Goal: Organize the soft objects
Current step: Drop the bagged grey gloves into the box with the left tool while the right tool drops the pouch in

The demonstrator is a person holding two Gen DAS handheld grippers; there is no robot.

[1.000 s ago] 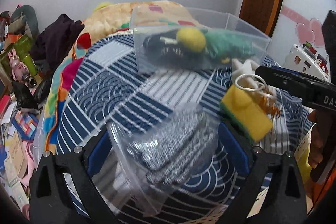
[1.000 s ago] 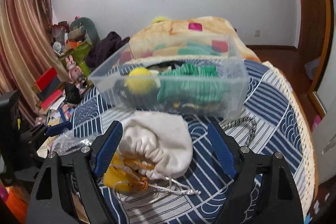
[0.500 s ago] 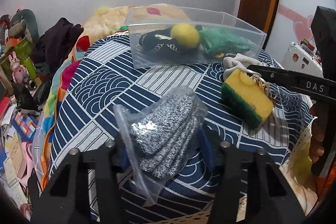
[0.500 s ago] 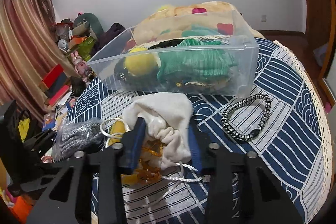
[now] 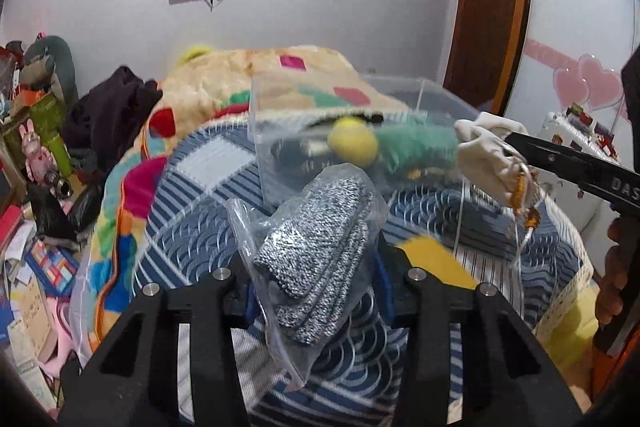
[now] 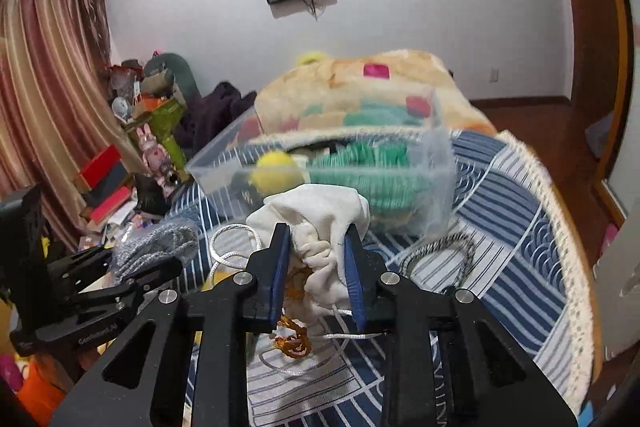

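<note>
My left gripper (image 5: 316,267) is shut on a clear bag of grey knit gloves (image 5: 320,251) and holds it above the blue patterned tablecloth (image 5: 208,195). My right gripper (image 6: 316,255) is shut on a white drawstring pouch (image 6: 320,219), lifted off the cloth, with its cord and orange tassel (image 6: 294,341) hanging. Ahead stands a clear plastic bin (image 5: 344,131) holding a yellow ball (image 5: 354,143), a green knit item (image 5: 416,147) and a dark item. The pouch (image 5: 486,155) and right gripper show at the right of the left wrist view.
A yellow sponge (image 5: 432,259) lies on the cloth below the pouch. A black-and-white braided loop (image 6: 440,255) lies right of the pouch. A quilt (image 6: 360,87) lies behind the bin. Toys and boxes (image 6: 132,155) clutter the floor at left.
Both grippers closed on their items and lifted them off the cloth toward the bin. The sponge stayed on the cloth.
</note>
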